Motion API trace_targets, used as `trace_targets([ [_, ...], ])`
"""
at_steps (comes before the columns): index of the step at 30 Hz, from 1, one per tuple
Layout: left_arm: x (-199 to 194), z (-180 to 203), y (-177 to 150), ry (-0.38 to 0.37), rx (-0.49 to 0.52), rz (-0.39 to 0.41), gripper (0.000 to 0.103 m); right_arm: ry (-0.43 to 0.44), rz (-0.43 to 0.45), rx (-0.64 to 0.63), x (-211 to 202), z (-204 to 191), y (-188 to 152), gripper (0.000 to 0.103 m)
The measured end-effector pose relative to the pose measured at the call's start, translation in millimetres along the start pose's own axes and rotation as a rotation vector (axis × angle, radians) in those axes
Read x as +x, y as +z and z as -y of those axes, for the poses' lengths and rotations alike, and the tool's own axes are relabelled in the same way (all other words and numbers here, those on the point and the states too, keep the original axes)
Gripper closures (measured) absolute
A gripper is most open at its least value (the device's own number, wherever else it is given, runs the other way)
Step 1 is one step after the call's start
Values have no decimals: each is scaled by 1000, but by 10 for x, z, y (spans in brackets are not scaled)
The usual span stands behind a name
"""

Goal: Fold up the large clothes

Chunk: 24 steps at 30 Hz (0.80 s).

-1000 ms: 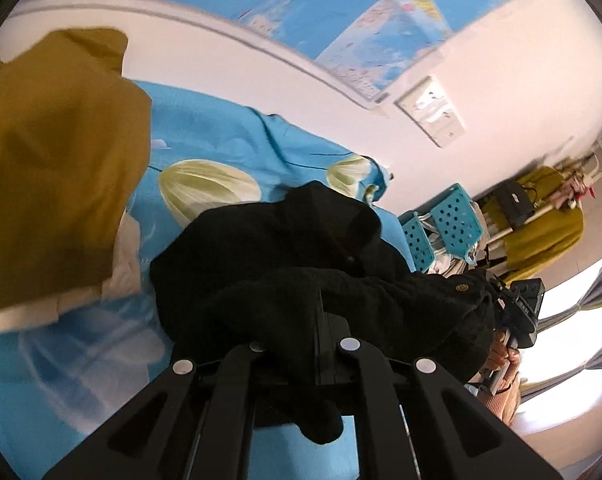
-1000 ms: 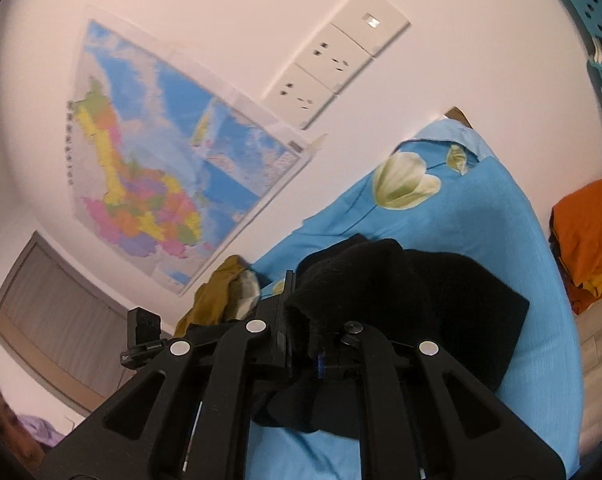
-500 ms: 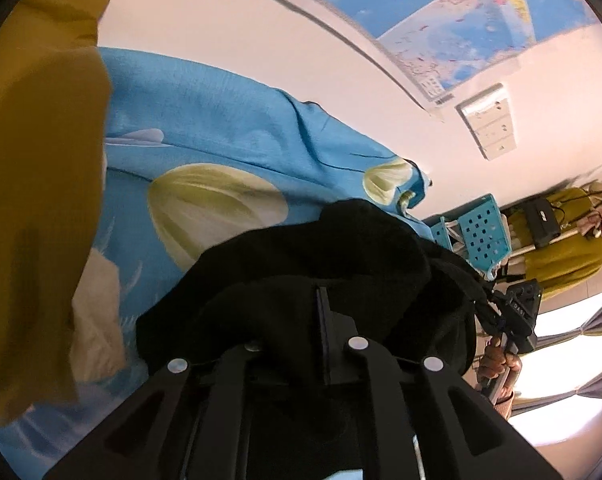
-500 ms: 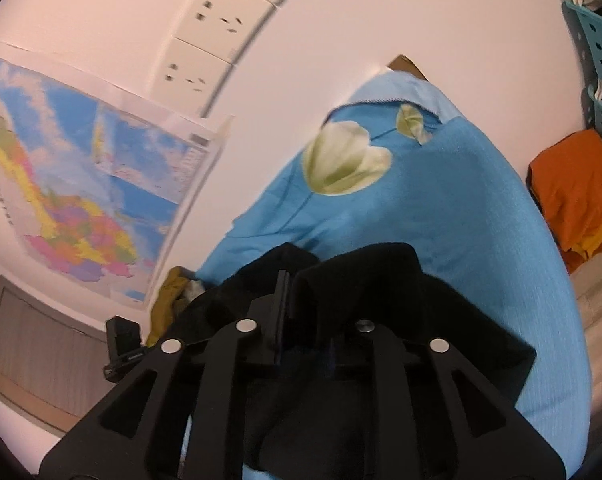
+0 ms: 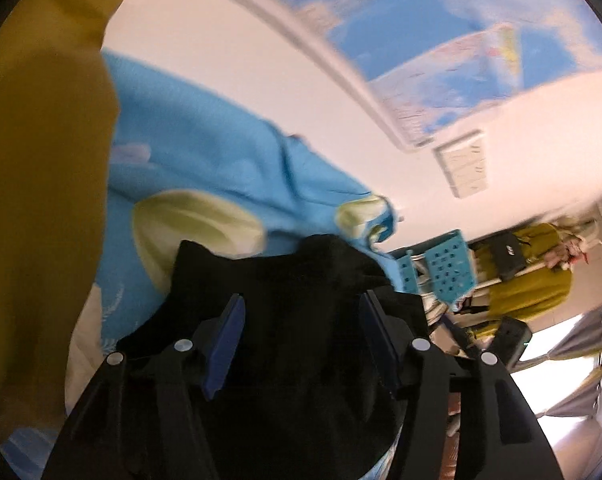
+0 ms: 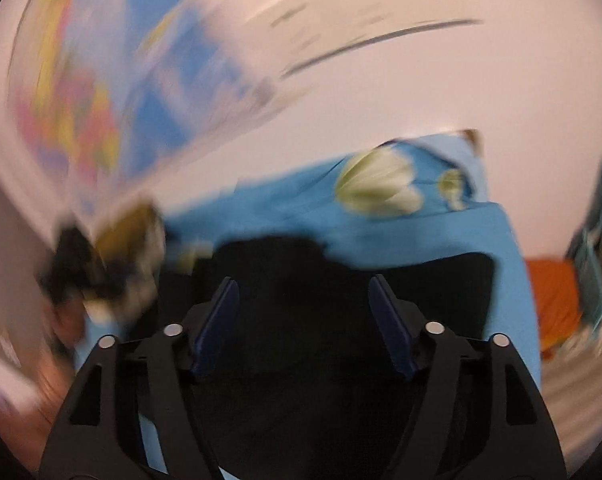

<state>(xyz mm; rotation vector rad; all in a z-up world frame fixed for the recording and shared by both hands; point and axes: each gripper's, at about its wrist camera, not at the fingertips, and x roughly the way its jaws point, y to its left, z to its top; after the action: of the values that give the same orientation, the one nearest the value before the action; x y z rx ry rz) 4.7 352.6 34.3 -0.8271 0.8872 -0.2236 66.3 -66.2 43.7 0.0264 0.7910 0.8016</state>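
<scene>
A black garment (image 5: 301, 300) lies bunched on a blue sheet with pale flowers (image 5: 221, 168). My left gripper (image 5: 301, 312) is open, its blue-padded fingers (image 5: 225, 340) spread just above the black cloth. In the right wrist view the same black garment (image 6: 441, 292) lies on the blue sheet (image 6: 501, 240). My right gripper (image 6: 303, 292) is also open over it, holding nothing. The right view is blurred by motion.
A mustard garment (image 5: 41, 200) fills the left of the left wrist view. Turquoise baskets (image 5: 449, 276) and a clothes rack with a mustard coat (image 5: 533, 280) stand beyond the bed. An orange cloth (image 6: 553, 300) lies right of the bed. A map (image 5: 461, 40) hangs on the wall.
Both grippers were shut on the black garment and have opened, letting it drop onto the sheet. The right gripper is swinging fast.
</scene>
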Motion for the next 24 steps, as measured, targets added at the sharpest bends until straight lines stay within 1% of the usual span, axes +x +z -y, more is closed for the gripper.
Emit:
trace_targets([
  [1,-2,80,-52,12,37,2,42,-25,-35,-49,119,-101,-27,28],
  [2,24,178,-121,29,85,-6,40,-51,-76,-100,274,-198,-65,28],
  [3,108,359,-253,57,181,-34,38,-71,-107,-132,401,-251,-93,28],
  [4,163,455,-339,75,232,-50,35,-94,-132,-156,511,-282,-119,30],
  [5,279,603,-477,109,308,-79,33,-141,-157,-188,634,-302,-158,37],
  [6,382,690,-574,134,353,-104,32,-169,-171,-205,695,-301,-180,45],
  [8,611,818,-744,187,430,-156,32,-154,-182,-235,759,-316,-204,70],
  [9,758,870,-818,220,471,-181,32,-170,-175,-255,752,-341,-210,73],
  [10,858,881,-863,244,493,-194,35,-184,-158,-274,739,-375,-204,82],
  [11,962,886,-881,276,506,-201,42,-172,-134,-275,677,-384,-180,93],
  [12,1066,881,-877,305,513,-209,69,-166,-96,-253,575,-372,-132,94],
  [13,1139,856,-836,319,497,-223,78,-166,-46,-238,452,-375,-69,94],
  [14,1146,838,-773,312,480,-204,82,-160,-3,-238,358,-388,-6,94],
  [15,1124,828,-723,299,476,-178,89,-151,32,-245,283,-398,40,94],
  [16,1086,831,-653,293,472,-142,92,-141,70,-241,210,-418,106,94],
  [17,1002,851,-550,287,454,-92,93,-138,96,-229,197,-429,155,94],
  [18,953,860,-500,288,452,-58,94,-151,102,-234,242,-444,184,94],
  [19,902,890,-462,303,460,-24,94,-190,77,-257,391,-444,197,94],
  [20,874,898,-433,318,470,0,94,-207,43,-256,502,-411,193,93],
  [21,901,866,-413,326,466,-7,94,-215,-22,-241,689,-353,191,92],
  [22,981,812,-420,355,469,-35,91,-217,-108,-231,881,-279,142,83],
  [23,1066,783,-449,387,481,-59,87,-215,-153,-226,984,-226,85,76],
  [24,1171,722,-489,437,494,-94,77,-202,-161,-218,1006,-193,41,75],
])
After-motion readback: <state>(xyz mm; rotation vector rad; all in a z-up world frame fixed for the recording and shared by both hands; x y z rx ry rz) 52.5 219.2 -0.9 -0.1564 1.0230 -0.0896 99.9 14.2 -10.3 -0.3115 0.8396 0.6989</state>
